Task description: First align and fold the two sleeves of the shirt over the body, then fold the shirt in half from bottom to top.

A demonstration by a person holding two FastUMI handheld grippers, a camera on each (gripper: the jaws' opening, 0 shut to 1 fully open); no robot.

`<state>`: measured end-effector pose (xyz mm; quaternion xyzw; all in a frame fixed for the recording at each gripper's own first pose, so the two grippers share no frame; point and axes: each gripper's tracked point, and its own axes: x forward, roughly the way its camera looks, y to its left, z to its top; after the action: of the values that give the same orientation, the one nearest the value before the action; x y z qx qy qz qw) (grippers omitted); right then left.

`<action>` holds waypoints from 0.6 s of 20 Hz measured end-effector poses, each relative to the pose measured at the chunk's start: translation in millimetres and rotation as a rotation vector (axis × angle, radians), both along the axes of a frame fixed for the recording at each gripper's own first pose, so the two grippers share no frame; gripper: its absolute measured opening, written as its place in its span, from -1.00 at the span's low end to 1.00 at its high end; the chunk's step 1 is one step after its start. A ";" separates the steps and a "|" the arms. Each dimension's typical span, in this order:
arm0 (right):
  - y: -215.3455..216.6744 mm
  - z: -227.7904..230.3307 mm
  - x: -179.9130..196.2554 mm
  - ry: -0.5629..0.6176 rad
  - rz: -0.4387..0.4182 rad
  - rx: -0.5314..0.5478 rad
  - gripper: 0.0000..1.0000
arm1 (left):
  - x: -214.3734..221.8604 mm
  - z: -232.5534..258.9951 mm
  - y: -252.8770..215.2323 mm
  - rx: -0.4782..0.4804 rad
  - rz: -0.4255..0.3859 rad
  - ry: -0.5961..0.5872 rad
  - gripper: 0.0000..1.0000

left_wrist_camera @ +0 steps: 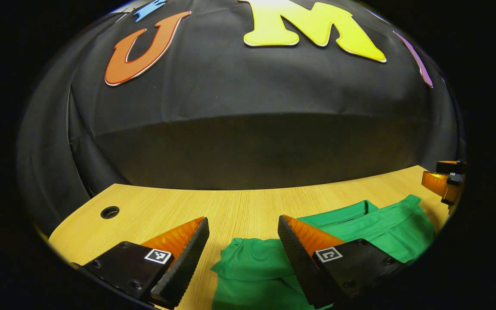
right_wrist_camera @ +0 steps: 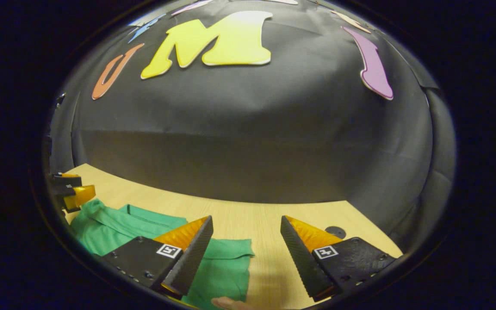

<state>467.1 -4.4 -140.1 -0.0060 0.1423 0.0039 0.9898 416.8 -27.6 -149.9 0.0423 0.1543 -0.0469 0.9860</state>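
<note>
Shirt is lying flat on the wooden table, sleeves still unfolded. Left gripper and right gripper are both hovering wide open, holding nothing. Looks like sleeve-folding's just starting; next, I guess, pinching each sleeve edge.

the shirt lies flat on the tabletop, with the booth wall standing behind the tabletop's far edge. in the left gripper view the left gripper hangs above the tabletop, one sleeve lying at 6 o'clock between its fingers, the shirt's body spreading toward 3 o'clock, a hole in the tabletop at 9 o'clock, and the right gripper at 3 o'clock past the shirt. in the right gripper view the right gripper hangs over the other sleeve's edge, the shirt reaching to 9 o'clock, where the left gripper sits; a hole lies at 4 o'clock.
</note>
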 end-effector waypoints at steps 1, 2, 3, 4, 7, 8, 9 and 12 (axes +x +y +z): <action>-0.8 10.8 -6.9 -0.015 -0.002 -0.009 0.92 | -6.2 9.4 -0.6 -0.020 0.007 -0.002 1.00; 0.2 19.3 -13.5 -0.024 -0.008 -0.001 0.94 | -14.9 17.9 -5.1 -0.053 -0.003 0.000 1.00; 4.5 26.5 -22.3 -0.023 0.001 0.011 0.92 | -24.5 25.8 -7.8 -0.074 -0.005 -0.001 1.00; 7.5 33.9 -32.4 -0.020 0.009 0.012 0.91 | -34.5 35.2 -7.7 -0.082 -0.005 -0.006 1.00; 8.6 69.5 -69.7 -0.072 0.021 -0.020 0.94 | -65.6 62.3 -2.6 -0.045 -0.006 -0.049 1.00; 7.8 80.5 -83.9 -0.097 0.023 -0.029 0.94 | -77.6 71.8 0.4 -0.037 -0.004 -0.066 1.00; 6.9 92.0 -99.6 -0.117 0.022 -0.036 0.91 | -92.4 80.4 1.7 -0.038 -0.001 -0.078 1.00; 6.6 118.6 -150.3 -0.158 0.028 -0.032 0.91 | -139.6 105.5 4.1 -0.050 0.000 -0.108 1.00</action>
<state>316.8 2.2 -21.4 -0.0242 0.0639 0.0147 0.9976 277.2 -23.5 -44.5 0.0202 0.0996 -0.0483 0.9936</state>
